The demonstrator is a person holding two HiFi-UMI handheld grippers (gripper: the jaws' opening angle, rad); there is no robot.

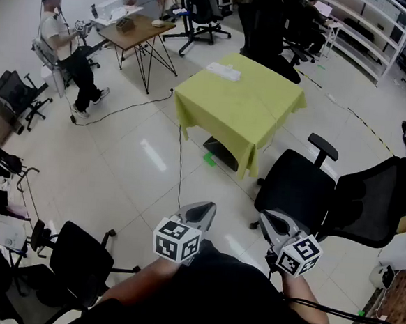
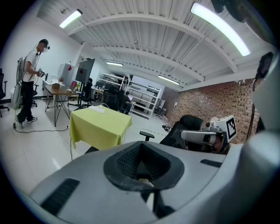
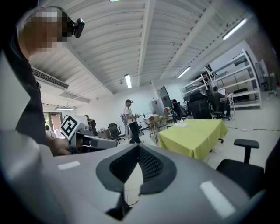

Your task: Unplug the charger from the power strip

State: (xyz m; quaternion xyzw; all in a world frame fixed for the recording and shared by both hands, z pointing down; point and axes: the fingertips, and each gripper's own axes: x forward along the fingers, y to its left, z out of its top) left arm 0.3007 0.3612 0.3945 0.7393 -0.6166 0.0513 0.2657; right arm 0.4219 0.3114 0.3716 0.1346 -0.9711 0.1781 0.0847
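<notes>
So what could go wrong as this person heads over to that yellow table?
The black cable trails across the floor from the yellow table and could catch a foot. The office chair stands close on the right and may get bumped. The power strip lies unheld on the cloth, so a pull might drag it along.

**Open-plan lab-office hall**

A wide room with a glossy white floor [image 1: 119, 165] is recorded, with a table draped in yellow-green cloth [image 1: 239, 105] as its landmark. Black swivel chairs [image 1: 306, 183] are placed beside that table and farther round it. Beyond the table, a wooden desk [image 1: 136, 34] and metal shelving racks [image 1: 381, 32] are seen. Strip lights [image 2: 221, 28] are mounted above it on a ribbed ceiling. A brick wall [image 2: 210, 103] is seen behind it.
</notes>
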